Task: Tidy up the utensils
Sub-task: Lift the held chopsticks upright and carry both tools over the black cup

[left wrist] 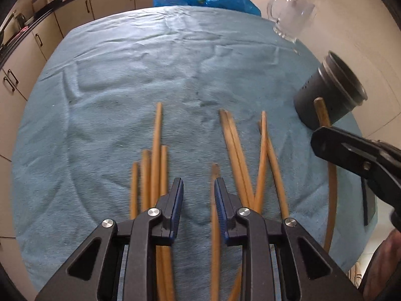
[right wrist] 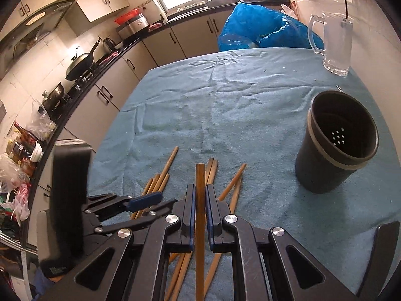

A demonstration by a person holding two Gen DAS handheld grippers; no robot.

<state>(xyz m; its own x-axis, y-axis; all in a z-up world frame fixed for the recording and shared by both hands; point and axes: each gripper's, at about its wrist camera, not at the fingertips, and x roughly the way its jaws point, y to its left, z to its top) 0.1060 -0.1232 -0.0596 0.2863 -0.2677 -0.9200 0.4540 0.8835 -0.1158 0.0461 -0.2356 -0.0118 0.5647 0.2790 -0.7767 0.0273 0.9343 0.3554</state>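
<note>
Right gripper (right wrist: 199, 195) clamps one brown wooden chopstick (right wrist: 200, 175); left gripper (left wrist: 198, 188) gapes over scattered chopsticks (left wrist: 156, 150) on napped teal cloth (left wrist: 150, 75).

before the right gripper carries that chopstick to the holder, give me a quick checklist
1. Right gripper shut on the dark chopstick: ok.
2. Chopstick centred between the fingers: ok.
3. Black utensil holder upright, mouth open, nothing inside: ok.
4. Path over the blue towel to the holder free: ok.
5. Left gripper open, holding nothing, over the loose chopsticks: ok.
6. Glass mug clear of the route: ok, it stands beyond the holder.
</note>
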